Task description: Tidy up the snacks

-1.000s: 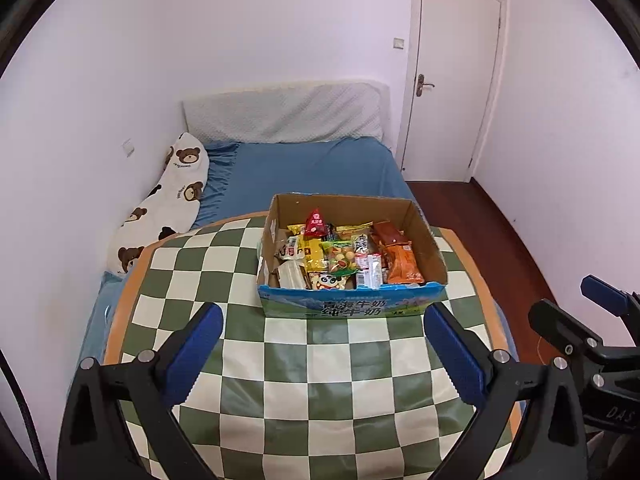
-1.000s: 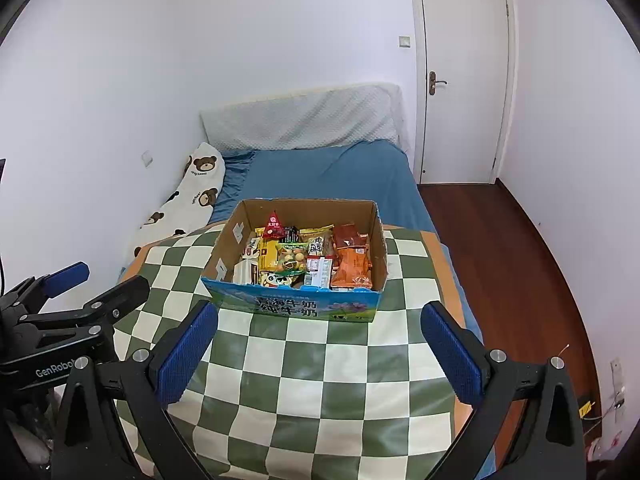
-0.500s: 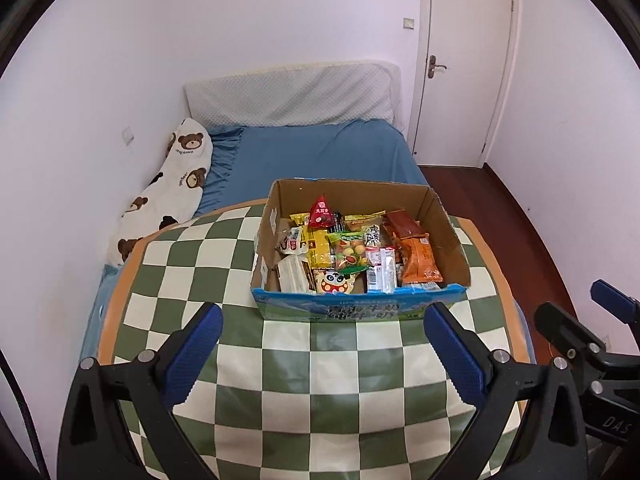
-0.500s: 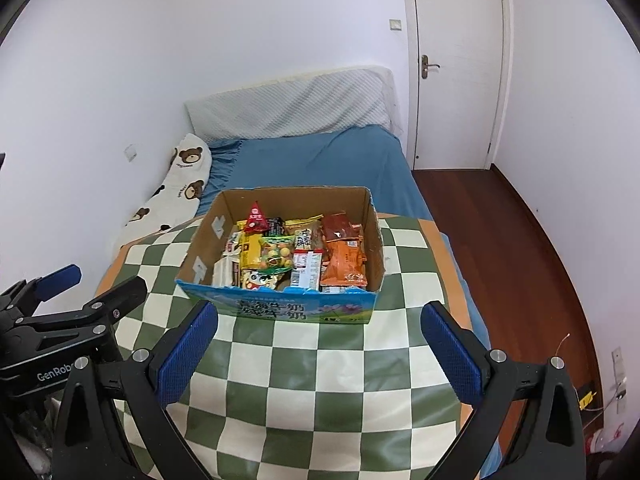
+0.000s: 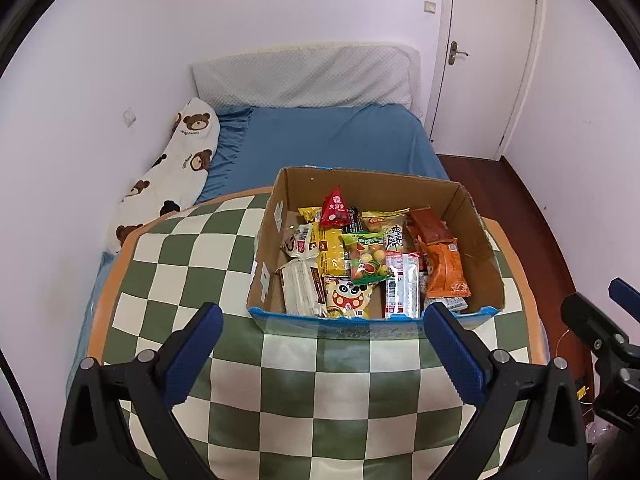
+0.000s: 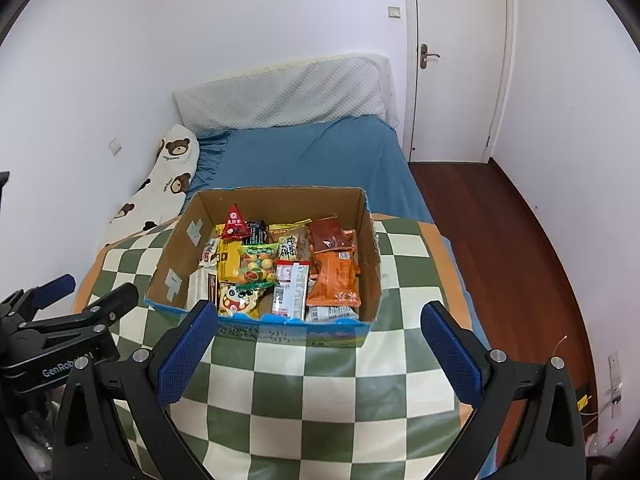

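Both jaws spread, snack box (image 5: 372, 324) rim ahead

Left gripper (image 5: 320, 350): black plastic frame, angular struts, silver round screws at finger joints, blue textured pads (image 5: 192, 354) on finger inner faces. Thin black cable (image 5: 18, 412) along left edge.
Right gripper (image 6: 318, 348): same black frame, silver screws, blue ribbed pads (image 6: 450, 354). White "GenRobot" lettering on left gripper's body seen from right wrist view.
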The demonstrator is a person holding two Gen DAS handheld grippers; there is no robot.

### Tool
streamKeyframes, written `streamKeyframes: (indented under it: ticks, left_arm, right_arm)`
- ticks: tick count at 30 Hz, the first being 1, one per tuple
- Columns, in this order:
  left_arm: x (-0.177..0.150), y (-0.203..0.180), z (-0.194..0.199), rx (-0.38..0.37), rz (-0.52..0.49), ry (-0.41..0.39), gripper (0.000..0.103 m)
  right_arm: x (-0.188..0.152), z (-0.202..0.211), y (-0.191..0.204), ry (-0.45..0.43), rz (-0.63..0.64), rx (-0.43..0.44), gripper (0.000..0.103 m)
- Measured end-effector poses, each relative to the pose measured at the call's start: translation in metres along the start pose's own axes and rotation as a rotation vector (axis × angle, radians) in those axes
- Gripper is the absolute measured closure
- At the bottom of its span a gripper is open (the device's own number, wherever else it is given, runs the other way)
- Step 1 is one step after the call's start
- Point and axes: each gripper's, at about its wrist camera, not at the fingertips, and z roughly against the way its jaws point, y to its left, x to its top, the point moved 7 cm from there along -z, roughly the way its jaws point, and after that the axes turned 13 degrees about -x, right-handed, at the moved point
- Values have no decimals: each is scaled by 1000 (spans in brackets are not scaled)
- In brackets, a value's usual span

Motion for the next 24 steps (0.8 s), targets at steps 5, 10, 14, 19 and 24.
streamKeyframes:
  ticks: [5, 10, 14, 19, 24]
  left_arm:
    - [4, 4, -15, 5, 11, 20, 0]
    - [7, 5, -24, 5, 13, 36, 0]
    - [8, 6, -26, 5, 12, 36, 0]
    - [12, 6, -27, 8, 2, 28, 0]
    - [14, 5, -25, 5, -3, 26, 0]
  right_arm:
    - [9, -16, 3, 2, 6, -8, 0]
    - [14, -33, 7, 27, 11, -10, 0]
    - [14, -39, 8, 30, 8, -10, 0]
    - [15, -42, 8, 30, 1, -10, 0]
    - [17, -42, 6, 30, 2, -13, 0]
